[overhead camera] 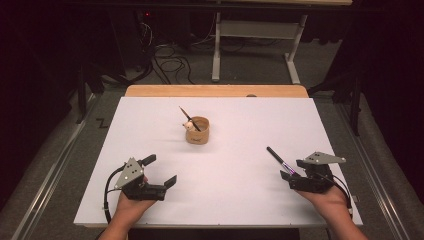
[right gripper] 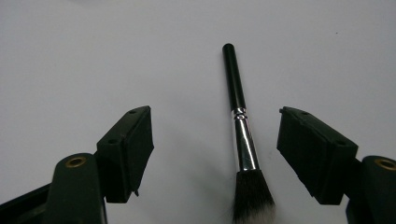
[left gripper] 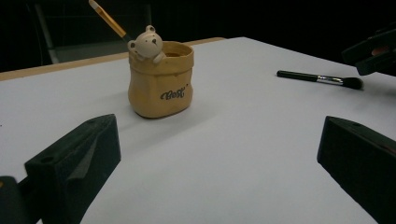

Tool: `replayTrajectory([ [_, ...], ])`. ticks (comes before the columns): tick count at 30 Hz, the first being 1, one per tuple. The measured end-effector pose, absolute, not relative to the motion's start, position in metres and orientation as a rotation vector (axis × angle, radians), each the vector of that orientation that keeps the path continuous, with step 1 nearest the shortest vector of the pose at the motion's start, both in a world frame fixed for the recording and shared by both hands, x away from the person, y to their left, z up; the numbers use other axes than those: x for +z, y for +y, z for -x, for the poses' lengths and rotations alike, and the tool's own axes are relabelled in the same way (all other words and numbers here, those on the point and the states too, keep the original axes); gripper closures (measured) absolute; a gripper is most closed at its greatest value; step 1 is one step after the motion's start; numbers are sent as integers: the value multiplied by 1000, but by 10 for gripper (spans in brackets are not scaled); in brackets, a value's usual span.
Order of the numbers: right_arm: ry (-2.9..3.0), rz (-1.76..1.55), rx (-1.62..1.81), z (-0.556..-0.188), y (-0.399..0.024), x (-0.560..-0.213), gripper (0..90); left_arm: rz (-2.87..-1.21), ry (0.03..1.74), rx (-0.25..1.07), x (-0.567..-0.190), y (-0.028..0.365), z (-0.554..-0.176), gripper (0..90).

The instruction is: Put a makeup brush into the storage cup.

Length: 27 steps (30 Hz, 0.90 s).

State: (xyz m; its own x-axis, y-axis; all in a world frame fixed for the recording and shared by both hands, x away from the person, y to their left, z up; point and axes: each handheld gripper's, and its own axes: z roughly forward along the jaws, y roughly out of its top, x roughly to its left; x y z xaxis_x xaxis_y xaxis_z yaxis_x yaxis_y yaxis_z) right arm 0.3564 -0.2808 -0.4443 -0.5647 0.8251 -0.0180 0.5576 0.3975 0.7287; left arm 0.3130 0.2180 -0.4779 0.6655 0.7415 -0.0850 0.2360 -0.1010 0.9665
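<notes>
The makeup brush (right gripper: 239, 126) lies flat on the white desk (overhead camera: 220, 165), near the right front corner, between the 2 jaws of the right claw (right gripper: 215, 154), which stand spread on either side of it without touching it. Nothing is pinched yet. The left claw (left gripper: 210, 172) is spread wide and empty, resting low on the desk near the front left.

By the look of it the brush is light and stiff along its black handle and shiny metal collar, and soft only at the bristle head. The round, glossy handle could roll or slip under the pads, so a squeeze across the metal collar or just above it on the handle seems the safest hold; the bristles would simply squash and give no grip. Lying so flat, it leaves little room under it, so the jaw tips would have to come down close to the desk.

The right gripper view gives the brush close up: bristles toward the camera, handle pointing away, a little nearer the right jaw than the left. The left gripper view gives what that one cannot, the tan cup (left gripper: 161, 81) with a small bear on its rim and a word printed on its side, and another brush (left gripper: 108, 19) with a yellow handle leaning out of it. The high view sets it all in place: the cup near the middle of the desk, well apart from both hands
</notes>
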Motion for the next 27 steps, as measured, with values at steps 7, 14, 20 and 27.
replayTrajectory([
  [7, 2270, -1243, 1015, -360, -284, -450, 251, -1667, 814, 500, -482, 221, -314, 3],
  [14, 2267, -1239, 1005, -362, -284, -451, 154, -1633, 825, 511, -480, 226, -312, 3],
  [20, 2281, -1228, 959, -366, -285, -448, 150, -1631, 831, 505, -480, 223, -314, 3],
  [27, 2310, -1234, 913, -375, -282, -451, 165, -1635, 830, 505, -481, 224, -314, 3],
])
